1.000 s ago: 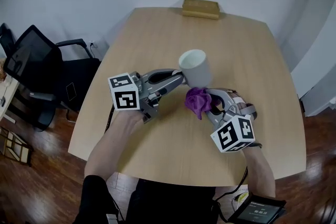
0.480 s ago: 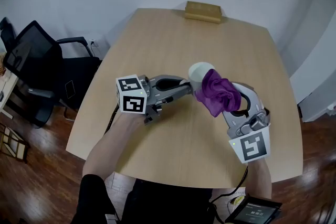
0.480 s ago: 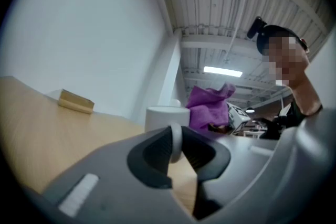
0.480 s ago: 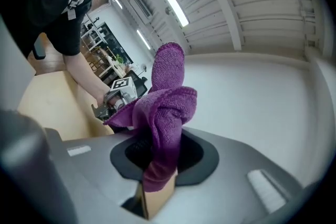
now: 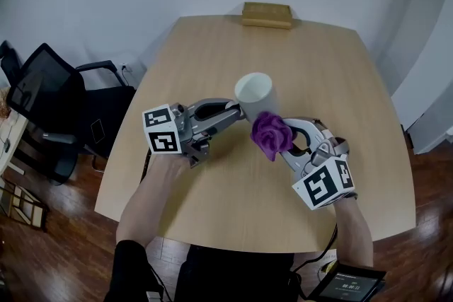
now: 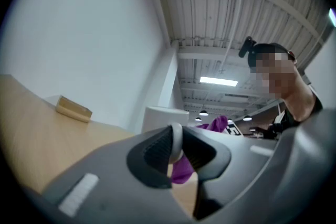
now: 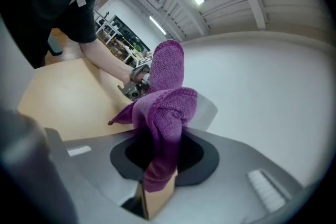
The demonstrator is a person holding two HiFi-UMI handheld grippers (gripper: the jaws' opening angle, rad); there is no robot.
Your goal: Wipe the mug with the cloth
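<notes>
Mug (image 5: 255, 90) clamped in left gripper (image 5: 239, 109) (jaws just eased wider) | purple cloth (image 5: 270, 132) pinched by right gripper (image 5: 280, 143), just beside it

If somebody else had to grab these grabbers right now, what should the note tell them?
Left gripper: holds the white mug by its handle, tilted above the table; its jaws have just opened slightly.
Right gripper: shut on the purple cloth, which looks pressed against the mug's lower side.
Done: both things picked up, wiping apparently under way.
Left: finish wiping, then probably set both down.
</notes>
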